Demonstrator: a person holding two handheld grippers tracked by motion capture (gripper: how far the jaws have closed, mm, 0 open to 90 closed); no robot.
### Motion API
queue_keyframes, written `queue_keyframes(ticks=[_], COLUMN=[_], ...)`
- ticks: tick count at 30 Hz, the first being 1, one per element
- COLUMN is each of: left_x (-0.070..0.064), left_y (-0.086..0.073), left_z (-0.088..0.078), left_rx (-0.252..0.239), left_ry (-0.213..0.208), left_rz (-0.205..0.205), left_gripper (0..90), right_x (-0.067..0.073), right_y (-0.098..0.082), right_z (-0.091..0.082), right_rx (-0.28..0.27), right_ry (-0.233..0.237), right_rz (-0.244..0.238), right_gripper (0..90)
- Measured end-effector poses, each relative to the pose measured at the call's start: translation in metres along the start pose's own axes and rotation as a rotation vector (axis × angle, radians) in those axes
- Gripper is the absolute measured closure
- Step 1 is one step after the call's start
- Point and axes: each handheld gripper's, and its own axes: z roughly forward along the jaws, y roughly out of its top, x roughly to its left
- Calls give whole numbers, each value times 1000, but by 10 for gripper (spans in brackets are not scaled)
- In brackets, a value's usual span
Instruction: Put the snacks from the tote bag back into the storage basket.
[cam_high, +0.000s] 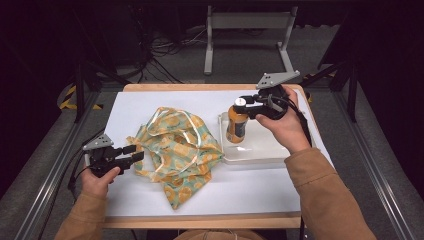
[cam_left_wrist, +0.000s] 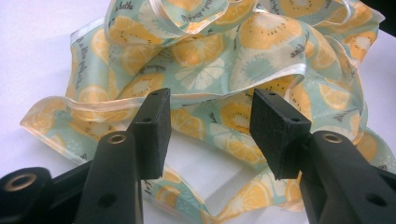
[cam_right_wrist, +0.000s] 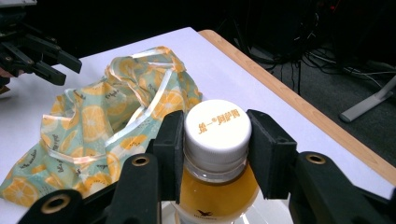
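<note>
Right tongs (cam_right_wrist: 215, 149): clamped on the neck of a bottle (cam_right_wrist: 217, 186), pads flat against either side just under the white cap (cam_right_wrist: 218, 126). Held at about half spread. Bottle upright, orange liquid inside, printed label lower down. In the high view, same tongs (cam_high: 243, 106) reaching in from the right side, gripping the bottle (cam_high: 236, 125) at the top; bottle standing in or just over the left end of a shallow white tray (cam_high: 260, 150), contact with the tray floor not clear.

Left tongs (cam_left_wrist: 210, 135): apart, moderately wide, nothing pinched between the pads. Pointed at a crumpled fabric bag (cam_left_wrist: 224, 70), pale green with an orange citrus-slice print and glossy trim. A fold of the bag lying in the gap behind the pads; touching or not, cannot tell. In the high view, left tongs (cam_high: 131, 153) low at the left edge of the bag (cam_high: 177, 145), tips right at the cloth.

Bag heaped loosely on the white surface (cam_high: 140, 107), left of the tray and just beside it. Tray on the right half of the surface. Wooden edge around the surface on the near and far sides. Tan sleeves (cam_high: 325, 200) on both forearms.
</note>
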Motion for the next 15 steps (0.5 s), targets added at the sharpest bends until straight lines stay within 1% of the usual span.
queue_keyframes(ticks=[5,6,9,13,15], left_x=[0,0,0,1,0], left_y=[0,0,0,0,0], left_z=[1,1,2,2,2], left_rx=[3,5,13,14,15], left_ry=[1,3,-4,-3,-5], left_rz=[-1,5,-1,5,0], left_gripper=[491,490,488,486,486], right_x=[1,1,1,4,5], right_y=[-6,-7,-10,-13,-14], right_z=[2,3,4,6,7], right_rx=[13,15,27,42,52], right_ry=[3,4,6,7,8], right_rz=[-1,-1,1,-9,-11], right_gripper=[591,591,590,591,591])
